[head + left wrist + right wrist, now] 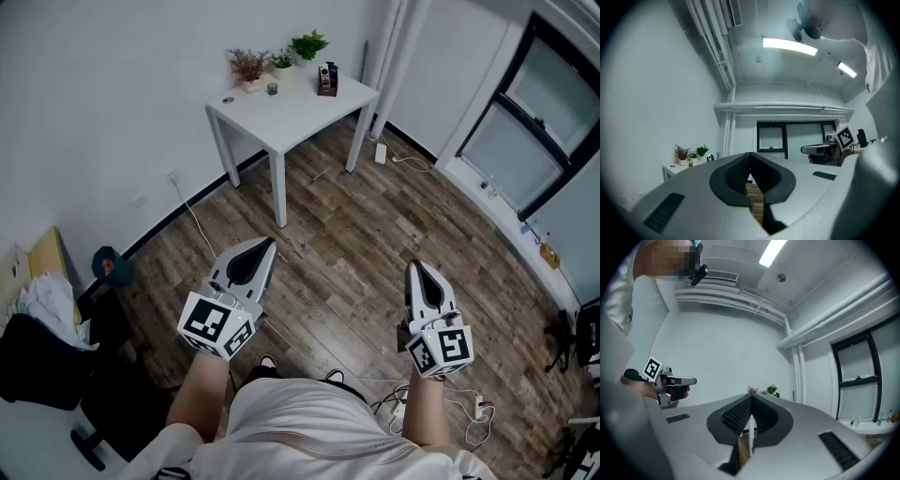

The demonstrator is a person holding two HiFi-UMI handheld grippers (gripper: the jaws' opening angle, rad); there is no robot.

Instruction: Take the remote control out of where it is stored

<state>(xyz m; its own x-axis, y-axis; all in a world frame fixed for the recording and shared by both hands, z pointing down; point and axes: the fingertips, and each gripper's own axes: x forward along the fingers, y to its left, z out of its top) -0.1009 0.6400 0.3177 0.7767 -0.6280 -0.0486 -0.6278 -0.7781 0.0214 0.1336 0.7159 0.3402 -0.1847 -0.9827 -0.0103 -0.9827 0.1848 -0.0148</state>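
Observation:
A small black stand (326,79) with a pale, remote-like object in it sits at the back right corner of the white table (300,111), far ahead of me. It is too small to make out in detail. It also shows tiny in the left gripper view as the stand (709,158) and in the right gripper view as the stand (777,394). My left gripper (266,246) and right gripper (413,267) are held level over the wooden floor, well short of the table. Both have their jaws together with nothing between them, as seen at the left gripper (750,154) and right gripper (751,397).
Potted plants (281,58) and a small dark cup (272,89) stand along the table's back edge. A black chair with clothes (42,352) is at the left. Cables and a power strip (478,409) lie on the floor at right. A window (525,131) fills the right wall.

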